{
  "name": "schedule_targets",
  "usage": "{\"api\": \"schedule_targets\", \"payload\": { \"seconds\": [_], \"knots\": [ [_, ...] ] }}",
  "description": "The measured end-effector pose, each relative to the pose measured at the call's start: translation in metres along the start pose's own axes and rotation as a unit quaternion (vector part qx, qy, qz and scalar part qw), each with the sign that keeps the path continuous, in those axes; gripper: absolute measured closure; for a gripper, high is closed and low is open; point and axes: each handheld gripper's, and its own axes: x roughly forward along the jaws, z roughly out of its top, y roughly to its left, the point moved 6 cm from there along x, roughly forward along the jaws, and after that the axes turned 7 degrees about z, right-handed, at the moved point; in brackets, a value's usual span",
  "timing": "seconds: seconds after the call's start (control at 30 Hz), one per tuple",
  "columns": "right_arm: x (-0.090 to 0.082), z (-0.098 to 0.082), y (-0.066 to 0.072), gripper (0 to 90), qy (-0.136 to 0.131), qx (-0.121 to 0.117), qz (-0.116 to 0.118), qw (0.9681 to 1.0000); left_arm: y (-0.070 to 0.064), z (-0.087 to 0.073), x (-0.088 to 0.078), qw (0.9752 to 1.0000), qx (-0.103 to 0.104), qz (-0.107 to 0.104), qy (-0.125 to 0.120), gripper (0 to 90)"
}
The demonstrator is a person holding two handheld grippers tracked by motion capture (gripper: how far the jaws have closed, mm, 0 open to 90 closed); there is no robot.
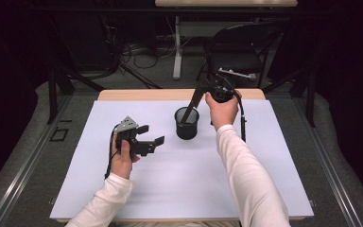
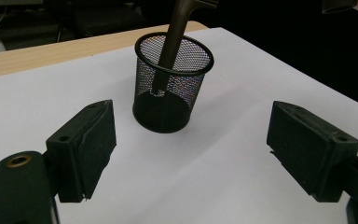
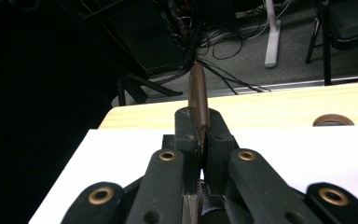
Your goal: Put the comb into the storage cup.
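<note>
Right hand-held gripper (image 1: 199, 92): clamped shut on a brown stick (image 1: 190, 108), held above and behind the mesh cup (image 1: 187, 124), tilted down toward it. In the right gripper view, stick (image 3: 199, 95) pinched between the two pads, upper end projecting past the jaws. Lower end of stick inside the cup, resting near the cup floor in the left gripper view (image 2: 172, 42). Exact contact point at the bottom hard to make out through the mesh. What kind of tool the stick is: cannot tell.

Left hand-held gripper (image 1: 151, 135): jaws wide apart, nothing between them, pointed toward the cup. Resting low over the white sheet (image 1: 170, 184), left of the cup and apart from it. In the left gripper view, pads (image 2: 98, 140) flanking an open stretch of sheet, with the cup (image 2: 172, 100) upright beyond them.

Cup: near the middle of the sheet, toward the far side, well clear of every edge. Open room on all sides of it; widest free area on the near half of the sheet.

Worktop (image 1: 123, 94): wooden strip visible past the far edge of the sheet. Chair (image 1: 246, 47) and cables on the floor beyond.

Near edge of the worktop cut off at the bottom of the high view. Right gripper's pads partly hidden behind its own linkage.
</note>
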Motion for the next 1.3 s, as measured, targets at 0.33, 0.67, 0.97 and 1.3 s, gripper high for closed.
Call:
{"api": "schedule_targets", "payload": {
  "seconds": [0.33,0.67,0.97,1.3],
  "knots": [
    [0.005,-0.006,0.0,87.3,0.003,0.004,0.002,1.0,0.0,0.0,0.0,1.0,0.0,0.0,0.001,16.1],
    [0.01,-0.011,0.001,87.3,0.005,0.004,0.001,1.0,0.0,-0.001,0.001,1.0,0.0,0.001,0.002,16.1],
    [0.012,-0.016,-0.004,87.3,0.007,0.01,-0.001,0.9999,0.0,-0.001,0.001,1.0,0.0,0.001,0.003,16.1],
    [0.014,-0.024,-0.009,87.3,0.01,0.015,-0.003,0.9998,0.0,-0.001,0.002,1.0,0.0,0.001,0.003,16.1]
  ]
}}
